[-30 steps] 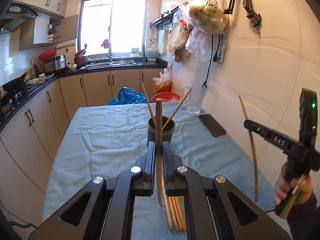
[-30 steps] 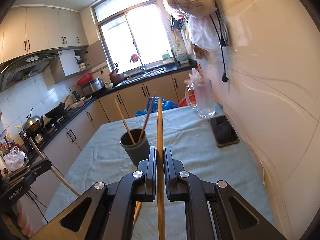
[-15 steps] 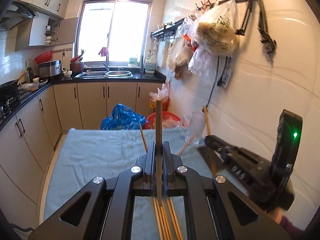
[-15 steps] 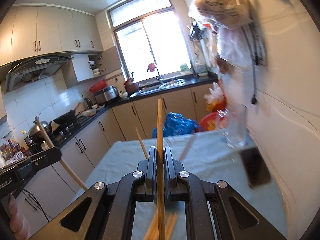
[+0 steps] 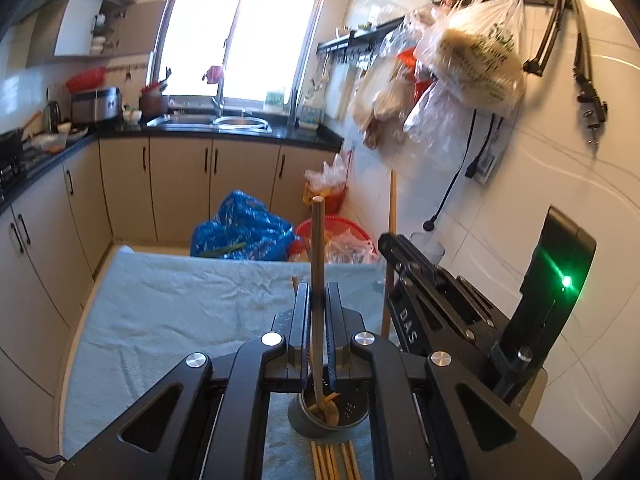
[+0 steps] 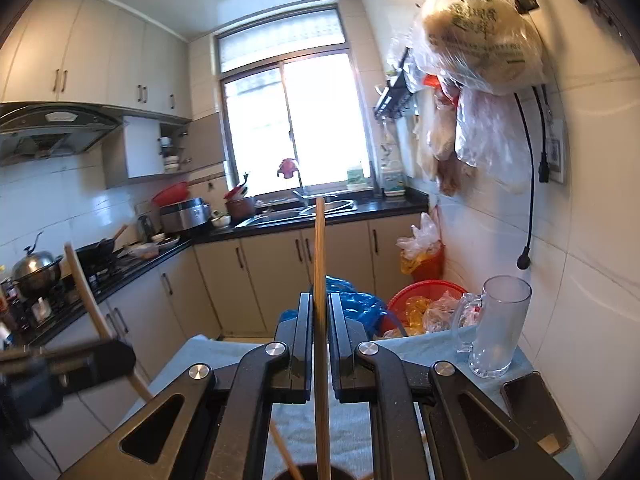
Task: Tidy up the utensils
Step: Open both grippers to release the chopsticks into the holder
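I have two grippers in view and each one has one chopstick. The left gripper (image 5: 318,300) is almost fully closed, jaws clamped on 1 chopstick (image 5: 317,248) that stands upright, top end above the jaws, lower end going down into the holder (image 5: 352,416). The holder is 1 grey round cup w/ small holes in its bottom, standing on the table cloth (image 5: 168,312) directly under my left jaws. Inside it I see about 2 short brownish ends besides the held stick; exact count I cannot tell.

On the cloth just in front of the holder, near the bottom edge of left view, lie loose chopsticks (image 5: 332,460), approx. 6, side by side and touching one another.

The right gripper (image 6: 320,312) is also closed tight, on 1 second chopstick (image 6: 319,264), upright too, its lower end reaching to the dark holder rim (image 6: 308,472) at bottom of right view. Beside it 1 more stick (image 6: 284,456) leans out of the holder.

In left view the right gripper body (image 5: 440,300) is just beside mine on the right, w/ its stick (image 5: 390,248) rising up. In right view the left gripper (image 6: 60,368) is blurred at left, w/ its stick (image 6: 86,292) tilted.

Other things: 1 glass mug (image 6: 500,328) and 1 phone (image 6: 536,412) on the table near the wall.
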Demonstrator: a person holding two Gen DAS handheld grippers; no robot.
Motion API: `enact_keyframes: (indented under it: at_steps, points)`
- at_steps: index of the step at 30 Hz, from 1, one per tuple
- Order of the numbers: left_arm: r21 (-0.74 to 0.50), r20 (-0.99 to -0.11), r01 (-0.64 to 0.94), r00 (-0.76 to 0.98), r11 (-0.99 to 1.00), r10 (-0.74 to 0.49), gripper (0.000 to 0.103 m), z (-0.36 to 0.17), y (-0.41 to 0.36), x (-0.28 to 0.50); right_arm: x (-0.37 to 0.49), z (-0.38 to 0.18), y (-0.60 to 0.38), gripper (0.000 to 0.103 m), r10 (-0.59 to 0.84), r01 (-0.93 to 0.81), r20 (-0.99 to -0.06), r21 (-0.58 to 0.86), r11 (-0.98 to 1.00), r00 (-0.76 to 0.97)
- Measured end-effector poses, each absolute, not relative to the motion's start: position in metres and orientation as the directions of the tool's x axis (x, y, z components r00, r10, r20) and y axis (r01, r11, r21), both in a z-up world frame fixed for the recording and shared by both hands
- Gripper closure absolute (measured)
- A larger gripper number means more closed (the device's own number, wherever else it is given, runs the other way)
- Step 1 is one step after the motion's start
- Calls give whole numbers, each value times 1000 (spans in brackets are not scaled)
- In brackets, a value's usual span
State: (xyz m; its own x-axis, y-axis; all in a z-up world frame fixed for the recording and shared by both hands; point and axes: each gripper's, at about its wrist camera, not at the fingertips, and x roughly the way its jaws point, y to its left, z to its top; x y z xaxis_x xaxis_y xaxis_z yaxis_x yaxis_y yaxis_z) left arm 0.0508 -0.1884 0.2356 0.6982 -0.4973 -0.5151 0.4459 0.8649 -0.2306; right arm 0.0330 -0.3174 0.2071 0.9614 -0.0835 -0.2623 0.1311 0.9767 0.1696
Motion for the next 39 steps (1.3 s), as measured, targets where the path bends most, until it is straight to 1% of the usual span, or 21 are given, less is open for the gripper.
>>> enact_keyframes:
  at_steps: [2,7,11,19,20,21,22,23,25,30,32,35,37,39]
  points:
    - [-232,-523,445,692,865,-497,97,229,-192,55,40,199,-320,96,-90,142,-262,186,972,961]
    - [-222,-534,441,691,870,-487,97,216,-195,62,48,185,-317,96,-104,151,-264,163,975,959]
    - [-217,-541,437,691,873,-480,97,210,-196,65,50,177,-321,95,-106,156,-268,173,972,957]
    - [-208,-561,429,683,879,-467,97,198,-194,66,51,163,-318,95,-99,152,-309,152,977,946]
    - [-208,-563,427,683,880,-465,97,197,-193,65,51,162,-318,94,-99,152,-314,149,977,944]
    - [-208,-563,425,685,881,-463,97,197,-192,64,50,162,-317,91,-100,153,-320,144,978,942]
    - [-209,-561,422,687,882,-462,97,198,-191,63,50,162,-317,81,-102,155,-324,140,978,940]
    - [-211,-560,421,688,882,-462,97,198,-190,62,48,163,-317,63,-102,155,-326,140,978,940]
    - [-214,-558,419,689,882,-463,97,200,-187,59,43,165,-317,46,-114,164,-316,137,977,942]
    - [-229,-553,407,693,884,-463,93,209,-175,46,26,178,-318,45,-128,174,-310,123,977,942]
    - [-237,-547,403,697,884,-464,86,213,-168,38,15,186,-319,43,-131,177,-304,128,976,944]
    - [-232,-534,394,713,890,-455,79,221,-159,23,-2,199,-320,39,-131,177,-293,134,975,947]
    - [-219,-534,390,719,894,-445,75,225,-156,13,-13,207,-319,37,-129,174,-288,138,975,949]
    - [-208,-534,385,726,899,-434,75,229,-152,1,-24,215,-316,36,-129,173,-282,139,975,951]
